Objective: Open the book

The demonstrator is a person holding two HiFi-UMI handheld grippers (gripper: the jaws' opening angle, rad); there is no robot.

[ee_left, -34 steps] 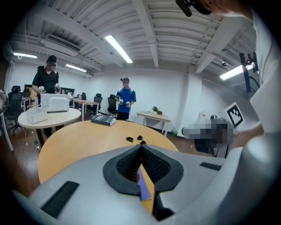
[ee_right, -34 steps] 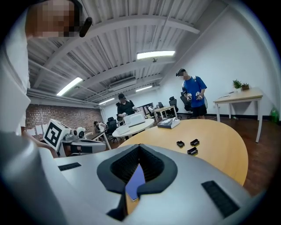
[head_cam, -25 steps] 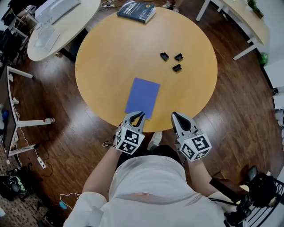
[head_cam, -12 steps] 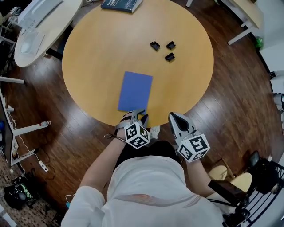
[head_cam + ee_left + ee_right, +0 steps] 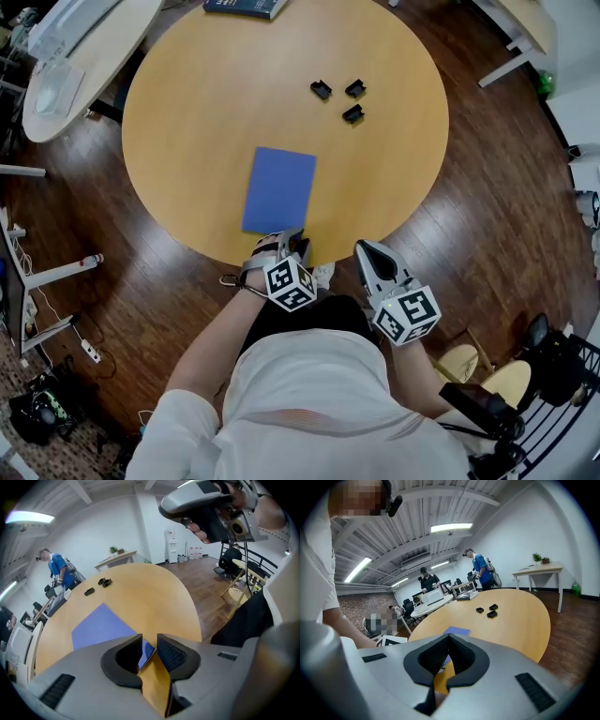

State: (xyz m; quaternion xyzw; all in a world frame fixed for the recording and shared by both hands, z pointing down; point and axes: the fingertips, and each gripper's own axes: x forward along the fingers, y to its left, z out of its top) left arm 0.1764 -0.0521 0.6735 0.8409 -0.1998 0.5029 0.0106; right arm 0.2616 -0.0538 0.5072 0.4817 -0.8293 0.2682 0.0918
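Lying flat and closed near the surface's (image 5: 187, 112) front edge: blue book (image 5: 279, 189). Left tool (image 5: 292, 239) jaws narrowly apart, book's near corner in the gap. Right tool (image 5: 368, 248) jaws together, empty.

Bright, even light comes from ceiling strip lamps (image 5: 451, 527); the book (image 5: 278, 189) casts barely a shadow. Both gripper views bulge fisheye-like and go black at the corners
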